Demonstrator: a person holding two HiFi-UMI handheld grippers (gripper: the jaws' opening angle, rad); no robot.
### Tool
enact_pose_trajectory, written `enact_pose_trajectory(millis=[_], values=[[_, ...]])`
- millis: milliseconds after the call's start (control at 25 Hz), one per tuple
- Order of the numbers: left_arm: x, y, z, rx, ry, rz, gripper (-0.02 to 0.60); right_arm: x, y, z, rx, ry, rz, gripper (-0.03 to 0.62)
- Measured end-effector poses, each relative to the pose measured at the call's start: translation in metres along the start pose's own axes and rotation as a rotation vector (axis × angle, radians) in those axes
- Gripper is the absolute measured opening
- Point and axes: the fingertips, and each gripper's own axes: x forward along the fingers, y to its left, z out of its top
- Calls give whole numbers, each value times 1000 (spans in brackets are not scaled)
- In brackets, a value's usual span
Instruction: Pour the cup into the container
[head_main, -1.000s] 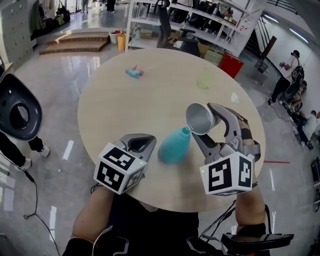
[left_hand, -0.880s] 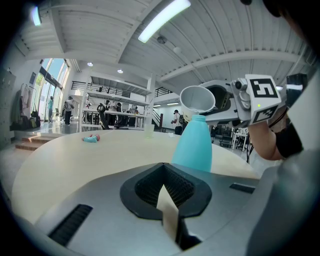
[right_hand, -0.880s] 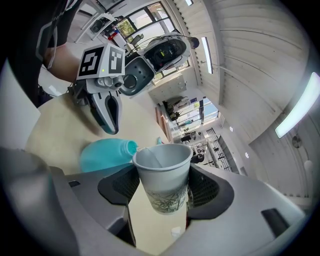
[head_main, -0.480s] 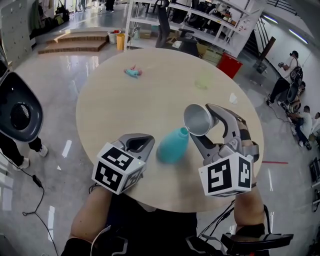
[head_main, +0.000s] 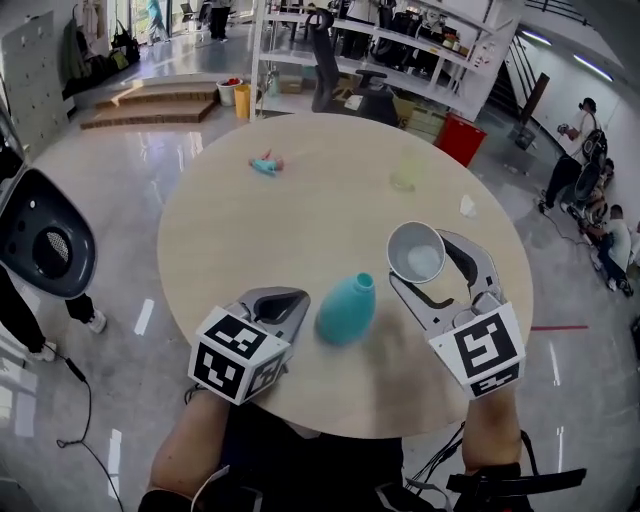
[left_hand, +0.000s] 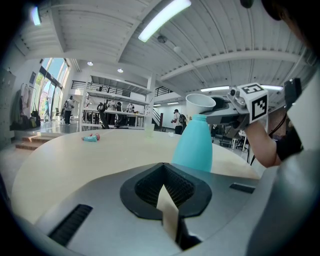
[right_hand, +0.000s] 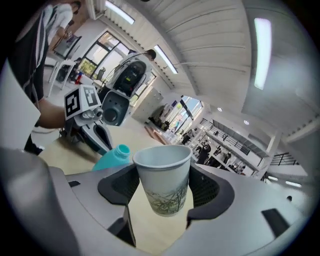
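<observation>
Right gripper (head_main: 425, 258) pinches paper cup (right_hand: 162, 177) upright, just beside teal container (head_main: 347, 308) on round table (head_main: 300, 200). Left gripper (head_main: 283, 300) pressed together, empty, near container. Pour apparently pending: bring rim over narrow neck, tip carefully.

Round table (head_main: 250, 230): teal container (head_main: 347, 310), small toy (head_main: 267, 164)

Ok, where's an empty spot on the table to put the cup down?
The big bare middle of the table, between the small teal toy, the pale green cup and the teal bottle. The near edge is crowded: the bottle stands between the left gripper and the right gripper holding the paper cup.
</observation>
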Motion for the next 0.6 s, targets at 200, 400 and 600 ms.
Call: enact_pose_trajectory(millis=[200,400,600], values=[[1,1,-1,0,0,1,0,-6,-12,-25,287,-68,30,310],[1,1,-1,-1,-1,0,0,-11,-15,-69,572,-81,33,311],[0,-1,-1,-2,-1,-2,0,-17,-12,-108,747,-66,-8,311]])
